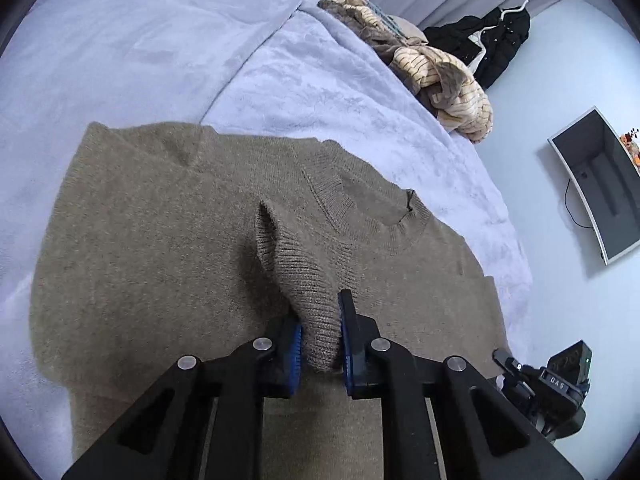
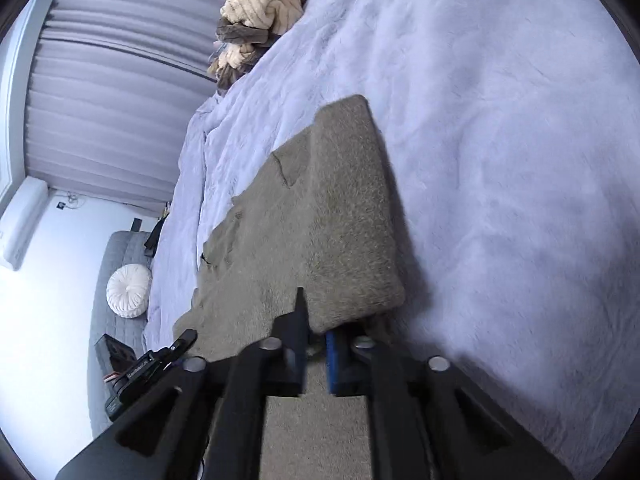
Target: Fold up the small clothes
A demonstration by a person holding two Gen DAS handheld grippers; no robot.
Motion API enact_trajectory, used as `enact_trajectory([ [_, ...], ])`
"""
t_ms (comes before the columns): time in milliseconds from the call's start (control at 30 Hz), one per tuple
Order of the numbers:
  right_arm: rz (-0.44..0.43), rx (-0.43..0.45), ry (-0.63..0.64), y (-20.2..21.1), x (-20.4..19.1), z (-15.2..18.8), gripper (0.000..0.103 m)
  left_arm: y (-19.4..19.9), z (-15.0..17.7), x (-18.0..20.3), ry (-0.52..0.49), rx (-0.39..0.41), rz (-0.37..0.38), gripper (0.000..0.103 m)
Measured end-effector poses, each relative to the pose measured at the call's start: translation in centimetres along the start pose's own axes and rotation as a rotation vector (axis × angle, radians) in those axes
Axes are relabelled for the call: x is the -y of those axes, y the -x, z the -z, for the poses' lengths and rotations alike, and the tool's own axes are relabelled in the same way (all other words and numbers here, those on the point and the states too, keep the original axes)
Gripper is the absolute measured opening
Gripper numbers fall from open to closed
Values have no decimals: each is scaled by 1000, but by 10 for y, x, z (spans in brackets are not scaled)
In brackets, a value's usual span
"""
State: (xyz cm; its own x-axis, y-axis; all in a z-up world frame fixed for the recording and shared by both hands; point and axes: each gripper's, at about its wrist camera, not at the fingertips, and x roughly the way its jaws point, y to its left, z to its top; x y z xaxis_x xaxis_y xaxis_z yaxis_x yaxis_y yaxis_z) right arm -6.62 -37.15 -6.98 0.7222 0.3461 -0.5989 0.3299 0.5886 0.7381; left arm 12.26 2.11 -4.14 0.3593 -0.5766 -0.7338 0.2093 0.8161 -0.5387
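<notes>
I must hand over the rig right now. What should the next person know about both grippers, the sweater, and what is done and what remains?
Left gripper: shut on the ribbed cuff of a sleeve, held over the chest just below the collar.
Right gripper: shut on a fold of the sweater, with the folded edge draped over its fingers.
Sweater: brown knit, lying on the pale blanket on the bed.
Done: both sides gripped; one sleeve appears brought in over the body.
Left: lay the held parts flat, release them, then probably fold the body in half.
</notes>
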Motion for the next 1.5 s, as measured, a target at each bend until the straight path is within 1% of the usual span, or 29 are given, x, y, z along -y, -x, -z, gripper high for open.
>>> enact_trajectory([
  [67, 27, 24, 114, 3, -17, -1, 7, 6, 6, -5, -31, 15, -40, 17],
  [100, 44, 19, 163, 2, -22, 1, 7, 2, 8, -11, -35, 5, -70, 17],
  [167, 80, -27, 195, -9, -21, 5, 7, -10, 11, -25, -14, -29, -102, 17],
  [200, 117, -52, 196, -17, -14, 7, 7, -14, 14, -32, 5, -34, -90, 17],
  [233, 130, -68, 187, -23, -8, 9, 6, -14, 17, -33, 11, -22, -79, 17],
  [333, 74, -61, 101, -17, 11, 8, 5, -8, 22, -28, -24, -12, -92, 18],
  [400, 75, -68, 105, -14, 11, 5, 5, -5, 21, -26, -38, -18, -95, 18],
  [467, 71, -76, 116, -13, 11, 5, 5, 0, 19, -26, -18, -15, -76, 18],
  [533, 56, -68, 84, -12, 15, 2, 5, 11, 16, -30, 19, 2, -48, 18],
  [567, 49, -61, 66, -12, 18, 1, 5, 17, 15, -33, 34, 15, -50, 18],
  [633, 44, -49, 44, -11, 25, 3, 5, 26, 16, -39, 43, 35, -98, 18],
  [700, 49, -40, 49, -11, 27, 4, 5, 29, 19, -45, 13, 17, -179, 18],
  [733, 53, -34, 51, -13, 24, 6, 5, 30, 21, -47, 4, 13, -197, 18],
  [800, 69, -21, 58, -10, 21, 9, 5, 35, 25, -50, 2, 14, -199, 18],
  [867, 67, -27, 56, -5, 19, 10, 10, 40, 25, -47, -3, 30, -195, 18],
  [900, 42, -42, 58, 0, 17, 11, 14, 44, 25, -44, -13, 42, -190, 18],
  [967, -71, -72, 47, 11, 16, 13, 24, 47, 23, -35, -45, 62, -185, 18],
  [1000, -112, -59, 38, 21, 15, 12, 38, 45, 23, -30, -70, 70, -190, 18],
  [1033, -119, -26, 41, 32, 14, 8, 56, 42, 22, -25, -89, 72, -203, 18],
  [1067, -113, 6, 52, 40, 13, 4, 63, 37, 22, -21, -99, 69, -215, 18],
  [1100, -97, 38, 60, 46, 13, -3, 66, 32, 23, -19, -102, 60, -226, 18],
  [1133, -75, 57, 55, 49, 16, -12, 66, 26, 25, -18, -95, 49, -227, 18],
  [1200, -55, 47, 20, 40, 26, -27, 66, 17, 30, -19, -81, 31, -224, 18],
  [1300, -52, -15, -18, 12, 35, -41, 66, 11, 37, -22, -90, 34, -237, 18],
  [1367, -65, -65, 5, -6, 31, -45, 63, 11, 37, -22, -84, 32, -238, 18],
  [1400, -58, -102, 28, -14, 26, -45, 47, 11, 37, -21, -84, 29, -241, 18],
  [1433, -22, -146, 63, -24, 20, -43, 18, 11, 36, -19, -85, 25, -248, 18],
  [1467, 33, -168, 111, -29, 11, -38, 13, 11, 35, -18, -90, 25, -253, 18],
  [1500, 103, -149, 181, -27, 0, -34, 13, 12, 35, -16, -98, 29, -257, 18],
])
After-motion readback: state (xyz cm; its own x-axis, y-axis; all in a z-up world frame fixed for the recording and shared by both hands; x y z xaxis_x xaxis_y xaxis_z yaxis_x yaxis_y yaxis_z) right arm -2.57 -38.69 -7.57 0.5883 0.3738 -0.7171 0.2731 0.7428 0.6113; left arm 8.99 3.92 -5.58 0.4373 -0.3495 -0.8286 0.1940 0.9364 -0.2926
